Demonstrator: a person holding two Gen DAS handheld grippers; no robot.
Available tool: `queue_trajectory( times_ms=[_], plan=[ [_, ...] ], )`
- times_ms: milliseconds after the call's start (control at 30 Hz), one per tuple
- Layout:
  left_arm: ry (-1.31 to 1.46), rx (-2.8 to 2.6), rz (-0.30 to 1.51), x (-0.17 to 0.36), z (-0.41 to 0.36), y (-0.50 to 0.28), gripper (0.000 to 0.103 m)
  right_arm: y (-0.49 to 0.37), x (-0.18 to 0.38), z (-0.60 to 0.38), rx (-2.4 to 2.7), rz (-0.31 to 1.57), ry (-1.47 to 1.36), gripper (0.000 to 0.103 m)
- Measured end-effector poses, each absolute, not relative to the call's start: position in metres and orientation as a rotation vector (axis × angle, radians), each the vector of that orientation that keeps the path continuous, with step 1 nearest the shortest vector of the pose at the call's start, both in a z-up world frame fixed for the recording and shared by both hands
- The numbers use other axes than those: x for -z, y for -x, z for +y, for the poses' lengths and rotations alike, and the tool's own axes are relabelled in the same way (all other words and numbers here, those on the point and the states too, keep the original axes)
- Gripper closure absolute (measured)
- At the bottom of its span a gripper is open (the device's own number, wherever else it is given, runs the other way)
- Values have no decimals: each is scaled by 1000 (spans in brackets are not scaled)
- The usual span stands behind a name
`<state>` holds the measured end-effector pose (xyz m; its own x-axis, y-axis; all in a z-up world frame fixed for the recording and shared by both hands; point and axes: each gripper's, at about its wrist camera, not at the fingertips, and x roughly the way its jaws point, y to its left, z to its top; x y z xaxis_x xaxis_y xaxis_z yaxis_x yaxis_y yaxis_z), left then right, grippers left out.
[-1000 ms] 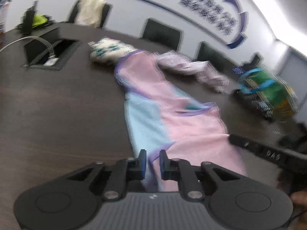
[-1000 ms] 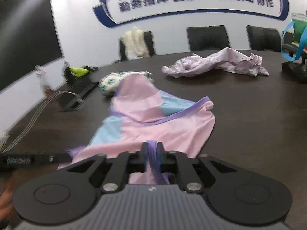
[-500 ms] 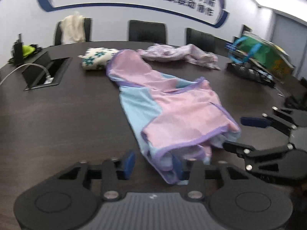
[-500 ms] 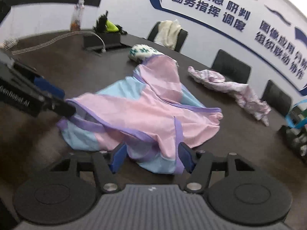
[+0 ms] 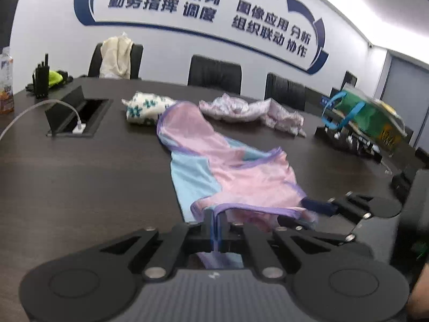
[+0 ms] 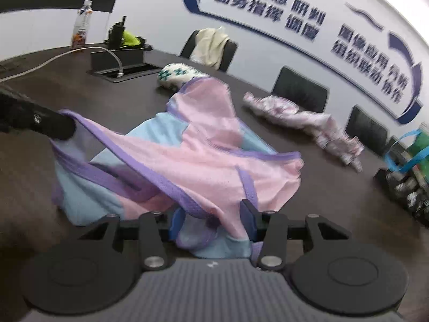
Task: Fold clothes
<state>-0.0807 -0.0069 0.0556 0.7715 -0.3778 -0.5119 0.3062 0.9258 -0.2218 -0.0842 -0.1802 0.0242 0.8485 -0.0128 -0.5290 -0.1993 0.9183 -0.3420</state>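
Only right view shows bottle (image 6: 81, 24) behind garment (image 6: 187, 155).

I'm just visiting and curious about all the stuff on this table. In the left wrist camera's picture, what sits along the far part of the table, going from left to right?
Orange-labelled drink bottle → black handheld radios → open black cable box → white bundle with teal pattern → crumpled pale pink-and-white garment → green bag with blue handles.
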Motion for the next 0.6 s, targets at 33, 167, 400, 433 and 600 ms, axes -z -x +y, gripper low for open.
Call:
queue_trajectory(
  times_ms=[33,167,400,433,600],
  plan=[
    [126,361,567,-59,-6,82,102,85,-24,-178,-87,540,420,83],
    [105,340,539,-64,-4,84,102,106,-51,-195,-167,534,386,94],
    [84,398,530,-68,-10,86,102,130,-126,-266,-457,532,110,96],
    [69,387,553,-63,-14,77,102,116,-123,-275,-430,548,86,93],
    [64,361,628,-42,-13,60,102,72,-83,-256,-10,638,315,74]
  ],
)
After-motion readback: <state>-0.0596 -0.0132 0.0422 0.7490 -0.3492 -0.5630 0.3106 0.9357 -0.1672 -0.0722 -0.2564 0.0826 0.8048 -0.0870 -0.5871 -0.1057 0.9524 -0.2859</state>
